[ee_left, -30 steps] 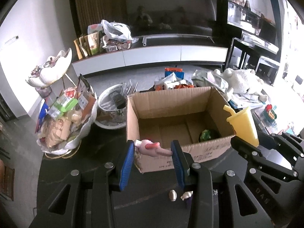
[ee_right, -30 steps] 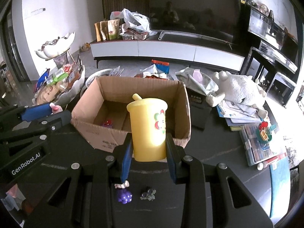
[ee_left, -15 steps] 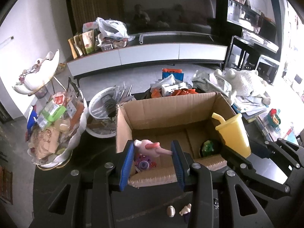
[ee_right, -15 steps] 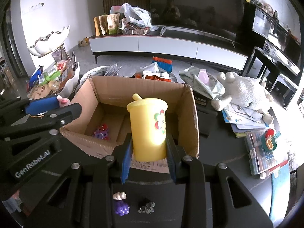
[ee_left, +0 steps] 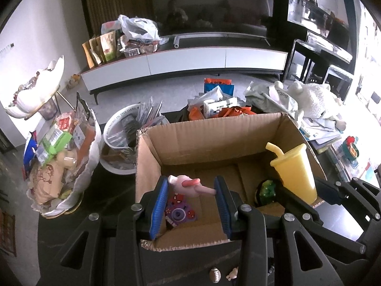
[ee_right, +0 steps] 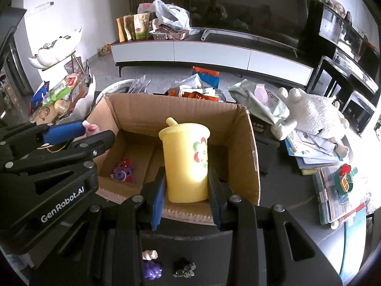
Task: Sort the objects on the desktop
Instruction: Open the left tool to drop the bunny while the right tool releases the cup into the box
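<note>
An open cardboard box (ee_left: 214,133) (ee_right: 247,147) stands on the dark table. My left gripper (ee_left: 191,187) is shut on a small pink toy (ee_left: 188,187) and holds it over the box's left part, above a purple toy (ee_left: 179,213) (ee_right: 123,171) on the box floor. My right gripper (ee_right: 187,181) is shut on a yellow cup with a spout (ee_right: 185,159) (ee_left: 294,171), held upright over the box's right part. A green toy (ee_left: 268,189) lies in the box beside the cup.
Small toys lie on the table in front of the box: a tiny football (ee_left: 215,274), a purple figure (ee_right: 152,268), a dark lump (ee_right: 184,267). A snack-filled shell dish (ee_left: 59,164) and white bowl (ee_left: 123,140) stand left. A plush sheep (ee_right: 316,116) and books sit right.
Both grippers have moved forward with their loads, from in front of the box's near wall to over its inside. The purple toy on the box floor has come into view.
</note>
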A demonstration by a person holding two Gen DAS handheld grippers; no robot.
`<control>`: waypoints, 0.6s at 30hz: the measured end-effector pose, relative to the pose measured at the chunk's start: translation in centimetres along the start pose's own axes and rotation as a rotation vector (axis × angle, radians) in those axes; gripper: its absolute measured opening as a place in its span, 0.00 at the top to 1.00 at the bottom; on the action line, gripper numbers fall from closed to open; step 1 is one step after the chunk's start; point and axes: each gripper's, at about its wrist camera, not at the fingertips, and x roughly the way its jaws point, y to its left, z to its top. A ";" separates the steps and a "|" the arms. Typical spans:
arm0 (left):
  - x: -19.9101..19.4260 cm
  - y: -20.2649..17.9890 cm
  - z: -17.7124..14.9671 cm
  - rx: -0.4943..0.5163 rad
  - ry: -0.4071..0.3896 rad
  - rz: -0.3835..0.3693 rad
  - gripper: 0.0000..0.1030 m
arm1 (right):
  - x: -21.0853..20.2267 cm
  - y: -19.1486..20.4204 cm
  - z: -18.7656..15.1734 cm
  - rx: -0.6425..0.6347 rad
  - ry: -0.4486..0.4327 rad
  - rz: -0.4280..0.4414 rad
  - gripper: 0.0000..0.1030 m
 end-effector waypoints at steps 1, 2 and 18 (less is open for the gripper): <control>0.1 0.0 0.0 0.001 0.001 0.000 0.65 | 0.1 0.0 0.0 0.000 0.001 0.000 0.71; 0.2 -0.1 0.0 0.001 0.003 0.001 0.65 | 0.1 -0.1 0.0 0.001 0.001 0.000 0.71; 0.1 0.1 0.3 -0.026 0.016 0.005 0.33 | 0.3 -0.5 0.0 0.008 0.008 -0.004 0.71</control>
